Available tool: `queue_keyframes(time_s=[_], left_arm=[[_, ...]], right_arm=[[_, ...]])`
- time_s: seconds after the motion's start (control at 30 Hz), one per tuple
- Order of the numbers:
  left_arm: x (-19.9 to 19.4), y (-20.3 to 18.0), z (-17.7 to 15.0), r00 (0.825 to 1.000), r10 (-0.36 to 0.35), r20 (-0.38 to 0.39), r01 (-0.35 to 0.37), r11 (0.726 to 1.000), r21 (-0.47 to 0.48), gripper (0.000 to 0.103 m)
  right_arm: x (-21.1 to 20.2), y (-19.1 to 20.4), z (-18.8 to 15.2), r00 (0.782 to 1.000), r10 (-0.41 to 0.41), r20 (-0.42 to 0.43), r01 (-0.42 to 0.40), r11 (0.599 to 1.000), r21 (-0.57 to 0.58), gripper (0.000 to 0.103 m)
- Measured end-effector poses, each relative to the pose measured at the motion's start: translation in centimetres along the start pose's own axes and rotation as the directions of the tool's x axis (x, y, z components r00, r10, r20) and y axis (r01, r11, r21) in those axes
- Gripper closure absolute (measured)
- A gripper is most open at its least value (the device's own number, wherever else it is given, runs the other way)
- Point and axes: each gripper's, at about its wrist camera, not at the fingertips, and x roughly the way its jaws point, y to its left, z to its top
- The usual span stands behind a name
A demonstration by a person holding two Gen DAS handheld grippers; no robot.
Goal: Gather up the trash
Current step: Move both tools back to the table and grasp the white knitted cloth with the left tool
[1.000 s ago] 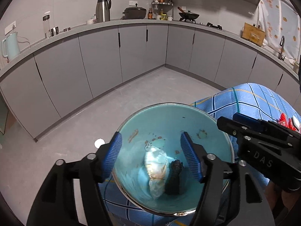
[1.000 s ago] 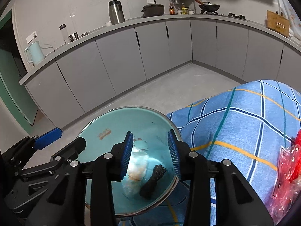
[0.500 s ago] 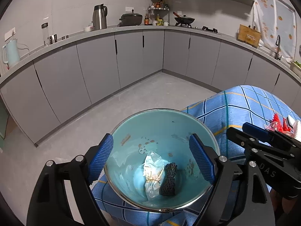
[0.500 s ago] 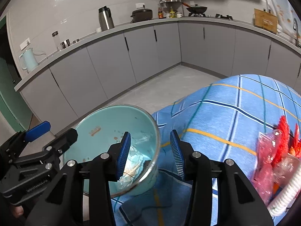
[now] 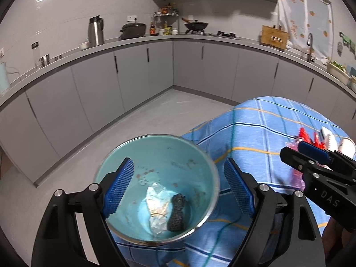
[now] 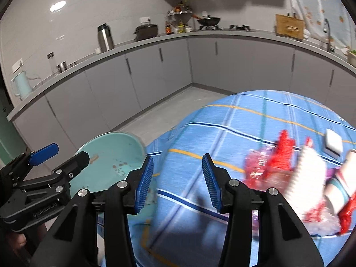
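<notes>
My left gripper [image 5: 179,187] hovers over the bin [image 5: 111,204], jaws wide, empty. My right gripper [image 6: 178,182], jaws open and empty, faces the red wrappers [image 6: 278,162] for collecting.

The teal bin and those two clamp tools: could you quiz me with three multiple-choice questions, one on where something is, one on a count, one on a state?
1. Where is the crumpled white wrapper?
A. On the floor
B. At the bottom of the teal bin
C. On the counter

2. How many pieces of trash lie in the bin?
A. Two
B. Four
C. None

3. What state is the right gripper in?
A. Shut on a red packet
B. Shut on the bin's rim
C. Open, holding nothing

Answers:
1 B, it lies inside on the bin's base.
2 A, the wrapper and a dark lump beside it.
3 C, blue checked tablecloth shows between its spread fingers.
</notes>
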Motion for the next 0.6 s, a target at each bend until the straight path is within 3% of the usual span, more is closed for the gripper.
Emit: queue_keyframes(time_s=[0.3, 0.6], left_arm=[[-0.9, -6.6, 0.5, 0.995, -0.103, 0.015, 0.102, 0.990, 0.094, 0.020], [-1.7, -13.6, 0.5, 0.979, -0.205, 0.015, 0.198, 0.961, 0.194, 0.015]], right_arm=[[-4.6, -6.1, -1.4, 0.994, -0.103, 0.046, 0.099, 0.991, 0.085, 0.055], [-10.0, -13.4, -4.3, 0.964, -0.255, 0.071, 0.237, 0.950, 0.203, 0.052]])
